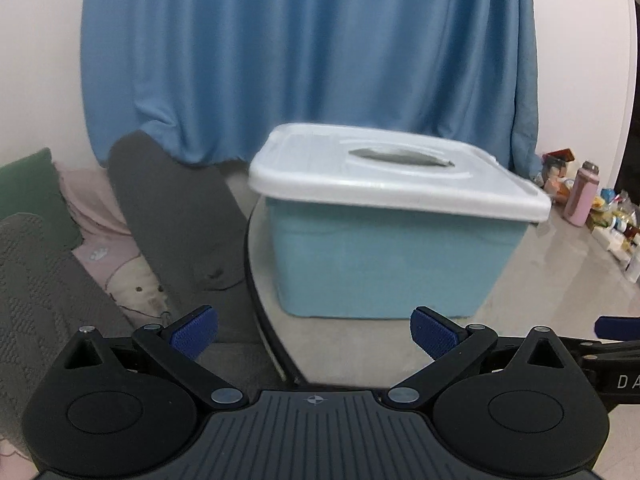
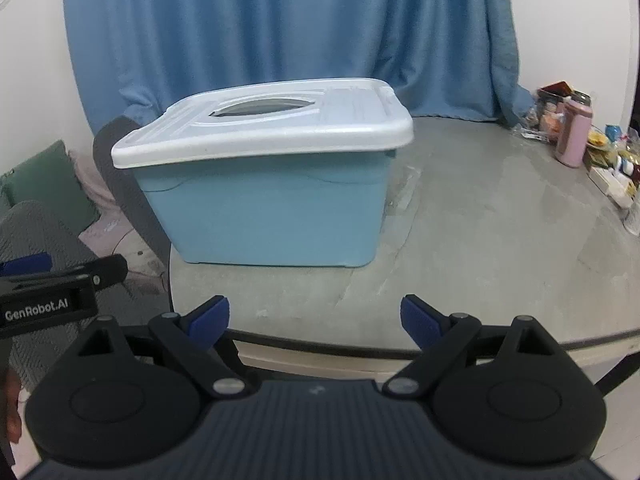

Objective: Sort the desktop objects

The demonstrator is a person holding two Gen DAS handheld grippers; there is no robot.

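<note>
Storage box [image 2: 272, 204] (lid on) sits on table [image 2: 480, 260]; both grippers' fingers apart, empty.

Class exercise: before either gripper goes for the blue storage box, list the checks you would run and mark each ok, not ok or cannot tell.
1. Left gripper open and empty: ok.
2. Right gripper open and empty: ok.
3. White lid off the blue storage box: not ok, it is on.
4. Table bare between fingers and box: ok.
5. Items to sort, the pink bottle and clutter at the table's right edge, within reach: cannot tell.
6. What is inside the box: cannot tell.
</note>
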